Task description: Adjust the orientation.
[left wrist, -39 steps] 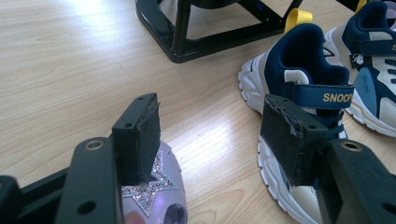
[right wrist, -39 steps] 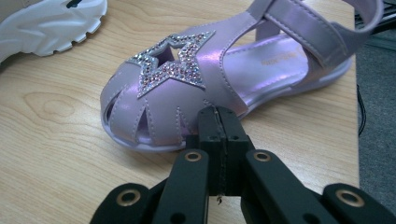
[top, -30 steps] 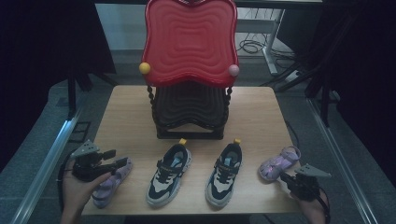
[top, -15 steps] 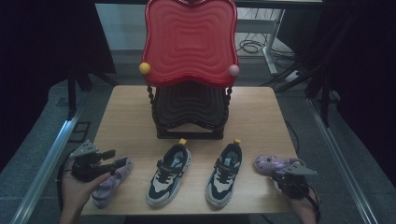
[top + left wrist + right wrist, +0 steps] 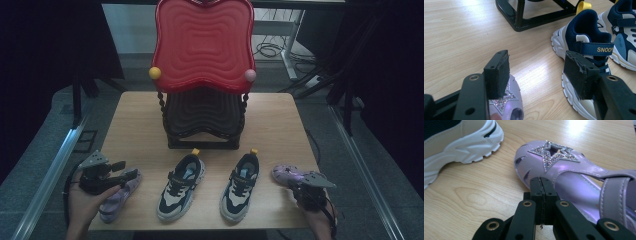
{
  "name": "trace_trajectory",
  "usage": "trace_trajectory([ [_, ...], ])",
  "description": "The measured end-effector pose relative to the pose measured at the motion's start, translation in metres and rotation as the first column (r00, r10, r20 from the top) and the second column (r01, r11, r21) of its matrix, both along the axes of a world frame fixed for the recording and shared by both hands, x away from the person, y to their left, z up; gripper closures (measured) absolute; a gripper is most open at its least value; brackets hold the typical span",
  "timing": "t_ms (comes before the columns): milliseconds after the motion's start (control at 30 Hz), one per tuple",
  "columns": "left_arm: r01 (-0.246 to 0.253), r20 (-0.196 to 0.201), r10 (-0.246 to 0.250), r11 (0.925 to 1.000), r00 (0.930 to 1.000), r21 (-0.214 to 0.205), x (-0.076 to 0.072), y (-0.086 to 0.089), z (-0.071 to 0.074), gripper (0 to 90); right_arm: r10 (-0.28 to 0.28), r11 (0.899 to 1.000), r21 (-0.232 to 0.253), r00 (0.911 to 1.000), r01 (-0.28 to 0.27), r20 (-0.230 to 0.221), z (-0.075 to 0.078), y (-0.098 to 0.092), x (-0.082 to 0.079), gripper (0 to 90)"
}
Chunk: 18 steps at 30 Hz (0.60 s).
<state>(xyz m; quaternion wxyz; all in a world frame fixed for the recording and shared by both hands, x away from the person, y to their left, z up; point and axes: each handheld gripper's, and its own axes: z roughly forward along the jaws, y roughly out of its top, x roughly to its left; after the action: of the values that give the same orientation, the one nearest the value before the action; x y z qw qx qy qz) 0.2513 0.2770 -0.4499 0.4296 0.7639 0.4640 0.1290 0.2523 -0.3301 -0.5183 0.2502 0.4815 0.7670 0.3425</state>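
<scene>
Nearest you are two purple sandals, one at each front corner of the wooden table (image 5: 135, 125). Your left gripper (image 5: 125, 176) hangs over the left sandal (image 5: 117, 197) with its jaws wide apart and nothing between the pads; in the left gripper view only that sandal's toe cap and glitter star (image 5: 504, 101) clear the bottom edge, the rest cut off. That sandal's long axis runs from the table's front edge away from you, toe toward the far side.

Your right gripper (image 5: 541, 185) has its jaws pressed together on nothing, the tips at the edge of the right sandal (image 5: 569, 173) (whether they touch it is hard to say from this angle). Seen from above, that sandal (image 5: 287, 173) lies slantwise, its long axis running from the gripper toward the middle of the table, and your hand and the grey plate hide its heel end.

Between the sandals stand two navy-and-white sneakers, the left one (image 5: 181, 186) and the right one (image 5: 241, 186), heels with yellow tabs pointing away from you.

Behind them stands one black rack (image 5: 202, 120), with one red tray (image 5: 202, 45) propped upright on top.
</scene>
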Motion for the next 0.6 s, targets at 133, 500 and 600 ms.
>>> trace_trajectory([
  [133,-0.003,-0.005,0.003,1.0,1.0,0.001,0.0,0.001,-0.001,37.7,0.03,0.998,0.055,0.9995,-0.03,0.003,0.007,-0.002,-0.003,89.8],
  [500,-0.003,0.03,0.003,1.0,0.9995,-0.001,-0.002,-0.003,0.001,38.5,-0.139,0.981,0.156,0.9824,0.119,0.125,0.046,-0.075,-0.002,89.8],
  [600,0.001,0.034,-0.001,1.0,0.9994,-0.003,-0.002,-0.005,0.001,38.6,-0.176,0.977,0.148,0.9751,0.156,0.134,0.049,-0.09,0.004,89.8],
])
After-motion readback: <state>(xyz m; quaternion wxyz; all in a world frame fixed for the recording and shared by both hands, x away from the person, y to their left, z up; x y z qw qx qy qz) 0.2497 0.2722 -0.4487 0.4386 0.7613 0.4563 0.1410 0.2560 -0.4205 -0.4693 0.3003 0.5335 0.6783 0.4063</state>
